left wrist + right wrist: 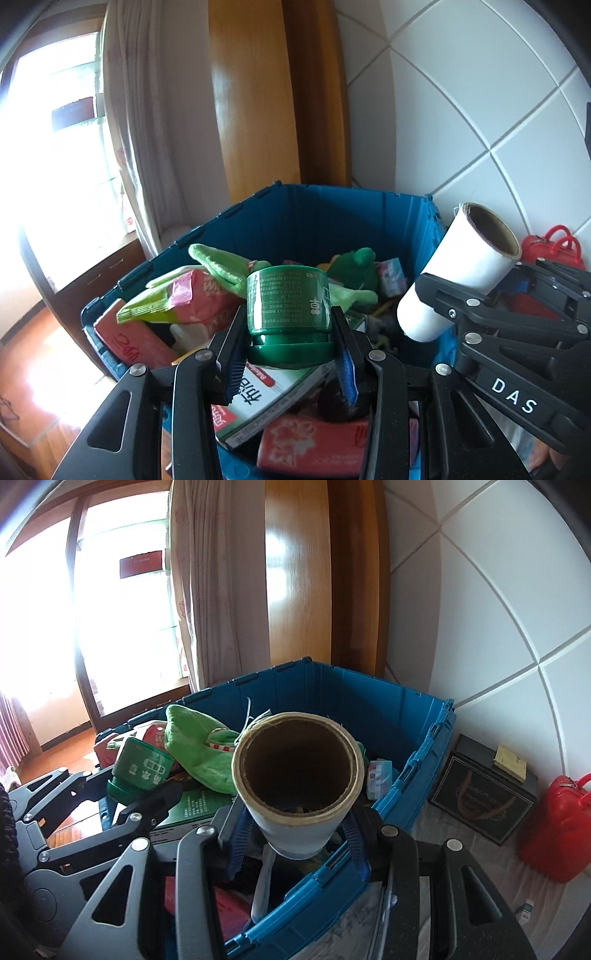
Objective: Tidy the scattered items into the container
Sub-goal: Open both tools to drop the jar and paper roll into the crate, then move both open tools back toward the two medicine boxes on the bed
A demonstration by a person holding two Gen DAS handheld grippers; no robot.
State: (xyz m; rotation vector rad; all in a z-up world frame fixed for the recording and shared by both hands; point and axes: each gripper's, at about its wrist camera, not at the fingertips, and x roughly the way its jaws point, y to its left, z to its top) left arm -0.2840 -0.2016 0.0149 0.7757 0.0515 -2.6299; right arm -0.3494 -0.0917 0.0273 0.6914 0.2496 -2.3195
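Left wrist view, from the left: a bright window [48, 147], a pale curtain [147, 129], a wooden door [258, 92] and a white tiled wall [480, 110]. Below them stands a blue crate [332, 218], already crowded: a pink pack [125, 339], a green-and-pink snack bag [177, 295], a green plush [225, 262], a white-and-green box [273, 398] and another pink pack [314, 443] near the bottom edge. The left gripper [290, 354] hangs over this pile, its blue-padded fingers [234, 369] clenched on a green jar [288, 310], which sits lid-down between them above the box. To its right, the right gripper [454, 295] grasps a white roll [458, 269] tilted over the crate's right rim, the cardboard core facing up and away. A red bag [554, 243] shows beyond it.

Right wrist view, from the left: the window [110, 609], curtain [214, 590], door [303, 572] and wall [498, 590] again. The left gripper [144, 797] enters low on the left with the jar [140, 775] in its grip, just beside the plush [195, 746]. At centre the right gripper [297, 834] has its fingers [238, 842] closed on the roll [299, 786], whose open end faces the camera, above the crate [406, 782] near its right wall. Outside the crate, on a pale cloth [461, 853], stand a black box [480, 794] and the bag [557, 830].
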